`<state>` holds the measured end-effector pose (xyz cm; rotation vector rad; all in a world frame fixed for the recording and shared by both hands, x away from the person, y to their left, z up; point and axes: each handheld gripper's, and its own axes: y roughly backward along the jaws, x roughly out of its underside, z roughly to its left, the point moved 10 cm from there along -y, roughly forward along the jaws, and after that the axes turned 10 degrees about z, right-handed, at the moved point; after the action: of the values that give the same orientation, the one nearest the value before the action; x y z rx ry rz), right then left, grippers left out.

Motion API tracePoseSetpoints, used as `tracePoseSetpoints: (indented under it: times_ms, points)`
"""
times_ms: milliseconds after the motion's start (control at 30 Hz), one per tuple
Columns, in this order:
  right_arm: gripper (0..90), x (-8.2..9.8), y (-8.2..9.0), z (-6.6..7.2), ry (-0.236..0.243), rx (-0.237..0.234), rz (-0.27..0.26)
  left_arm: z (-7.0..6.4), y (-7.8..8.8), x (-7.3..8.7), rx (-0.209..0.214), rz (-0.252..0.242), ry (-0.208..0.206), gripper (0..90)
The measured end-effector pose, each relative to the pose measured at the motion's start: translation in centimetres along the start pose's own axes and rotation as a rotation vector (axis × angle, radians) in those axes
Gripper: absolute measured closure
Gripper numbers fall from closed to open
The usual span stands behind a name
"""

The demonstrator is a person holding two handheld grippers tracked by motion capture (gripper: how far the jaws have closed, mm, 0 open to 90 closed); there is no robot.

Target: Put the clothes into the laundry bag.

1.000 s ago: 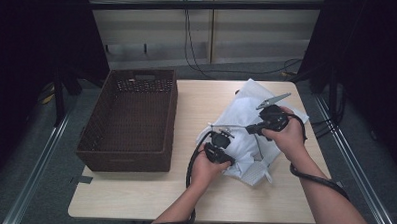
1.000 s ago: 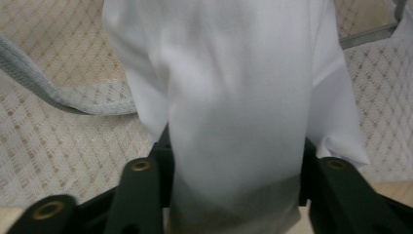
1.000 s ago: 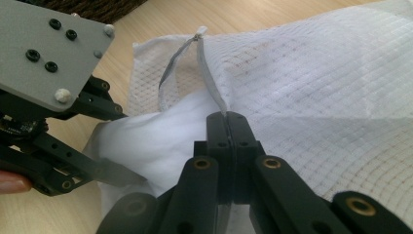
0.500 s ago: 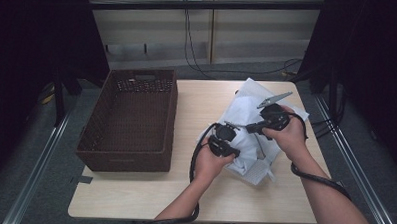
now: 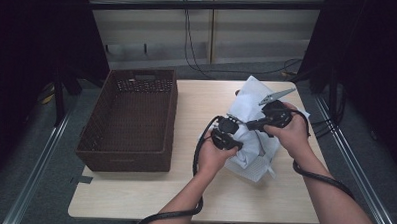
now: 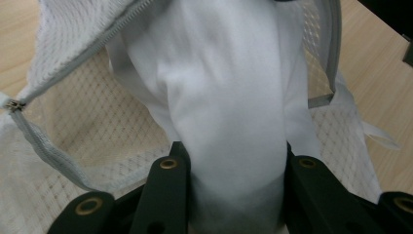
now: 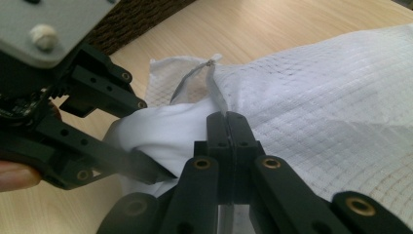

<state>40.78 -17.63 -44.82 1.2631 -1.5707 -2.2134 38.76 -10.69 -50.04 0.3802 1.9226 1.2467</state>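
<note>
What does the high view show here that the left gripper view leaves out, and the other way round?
High view: the brown woven basket beside the work, both hands, and the right gripper at the mesh bag. Left gripper view: close up, the left gripper with its jaws pressed on a bunched white cloth, and the bag's open grey zipper around that cloth. Both: the mesh bag, the white cloth, the light wooden table.

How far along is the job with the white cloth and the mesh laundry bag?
Done: the mesh bag's zipper is open. In hand: the left claw, whose jaws have just been closing, grips a bunched white cloth at the bag's mouth; the right claw pinches the bag's edge. Left: moving the cloth the rest of the way; the wicker basket looks unused.
</note>
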Motion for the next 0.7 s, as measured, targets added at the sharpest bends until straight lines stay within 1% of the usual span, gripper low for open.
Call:
tracePoseSetpoints:
  times_ms: [33,67,133,167,200,267,300,333,367,433,500,533,567,600,633,667,700]
  points:
    - [90.0,0.0,0.1,0.1,-0.002,-0.006,-0.001,0.1,0.0,-0.2,-0.003,-0.010,0.006,70.5]
    - [90.0,-0.1,0.2,0.1,0.002,-0.005,-0.005,0.2,0.1,-0.3,-0.002,-0.009,0.002,70.5]
    - [90.0,-0.1,0.3,0.1,0.002,-0.001,-0.002,0.2,0.1,-0.6,-0.007,-0.018,0.007,70.5]
    - [90.0,-0.2,0.5,0.1,0.009,0.002,-0.006,0.2,0.2,-0.9,-0.008,-0.018,0.002,70.5]
    - [90.0,-0.3,0.5,0.1,0.009,-0.002,-0.010,0.2,0.1,-1.1,-0.012,-0.026,0.006,70.5]
    - [90.0,-0.2,0.7,0.1,-0.002,0.005,-0.003,0.1,0.1,-1.2,-0.019,-0.018,0.001,70.4]
    - [90.0,-0.2,0.7,0.0,-0.002,0.008,-0.004,0.1,-0.1,-1.4,-0.019,-0.023,-0.001,70.5]
    - [90.0,-0.2,0.7,0.0,0.003,-0.002,-0.007,0.1,-0.1,-1.4,-0.019,-0.023,-0.001,70.4]
    - [90.0,-0.1,0.7,0.0,0.007,0.001,-0.007,0.2,-0.4,-1.5,-0.020,-0.022,0.013,70.4]
    - [90.0,0.0,0.8,-0.1,0.004,0.002,-0.007,0.2,-0.6,-1.6,-0.018,-0.026,0.010,70.3]
    - [90.0,0.2,0.9,-0.2,-0.003,0.007,-0.002,0.2,-1.1,-1.8,-0.028,-0.029,0.015,70.1]
    - [90.0,0.1,0.9,-0.2,-0.002,0.000,-0.009,0.1,-1.3,-1.9,-0.026,-0.034,0.010,70.1]
    - [90.0,0.2,0.9,-0.2,0.001,-0.005,-0.006,0.1,-1.4,-2.0,-0.028,-0.037,0.017,70.0]
    - [90.0,0.3,0.9,-0.3,-0.001,-0.005,-0.004,0.1,-1.6,-2.1,-0.026,-0.039,0.011,69.8]
    - [90.0,0.4,1.0,-0.3,-0.012,-0.005,-0.001,0.1,-1.7,-2.1,-0.029,-0.041,0.013,69.8]
    - [90.0,0.4,1.0,-0.3,-0.010,-0.005,-0.005,0.0,-1.9,-2.1,-0.030,-0.043,0.020,69.5]
    - [90.0,0.4,1.0,-0.4,-0.007,0.000,-0.001,0.1,-2.1,-2.1,-0.032,-0.038,0.014,69.0]
